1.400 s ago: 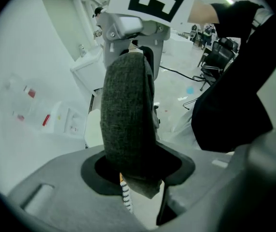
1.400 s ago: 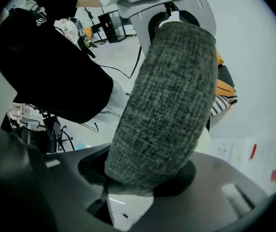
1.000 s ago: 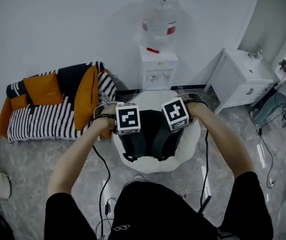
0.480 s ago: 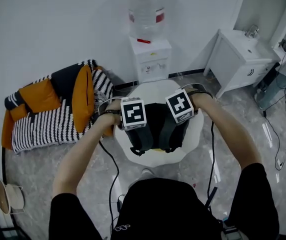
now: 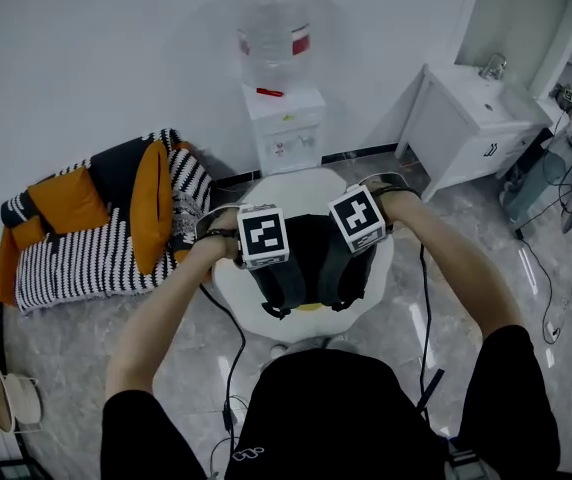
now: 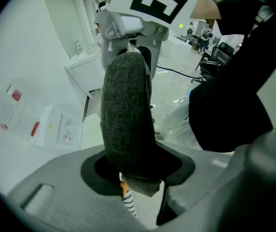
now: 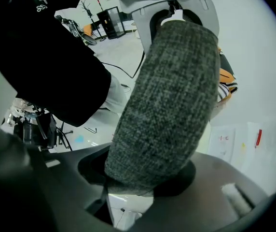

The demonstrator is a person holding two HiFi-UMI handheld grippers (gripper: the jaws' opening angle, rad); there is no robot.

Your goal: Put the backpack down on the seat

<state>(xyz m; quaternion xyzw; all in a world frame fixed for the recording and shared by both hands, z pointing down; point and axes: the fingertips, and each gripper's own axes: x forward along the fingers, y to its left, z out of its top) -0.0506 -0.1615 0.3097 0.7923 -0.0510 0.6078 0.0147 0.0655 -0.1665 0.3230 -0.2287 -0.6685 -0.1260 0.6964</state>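
1. Your left gripper point(image 6: 133, 175) pinches one grey backpack strap point(image 6: 126, 120). Your right gripper point(image 7: 147, 178) pinches the other strap point(image 7: 169, 100).
2. The black backpack point(image 5: 306, 263) hangs between them over the white round seat point(image 5: 296, 190). You cannot tell whether it touches.
3. Beyond stands a water dispenser point(image 5: 286, 133) topped by a clear bottle point(image 5: 269, 28), contents unclear. A striped sofa point(image 5: 96, 258) with orange cushions point(image 5: 149, 203) sits left, a white cabinet point(image 5: 461, 118) right.

Mostly covered by backpack point(image 5: 306, 268): white seat point(image 5: 298, 189). Hidden under marker cubes point(image 5: 357, 218) in head view: jaws of left gripper point(image 5: 262, 238), right gripper point(image 5: 359, 224). Cropped at bottom edge: person's torso point(image 5: 326, 418).
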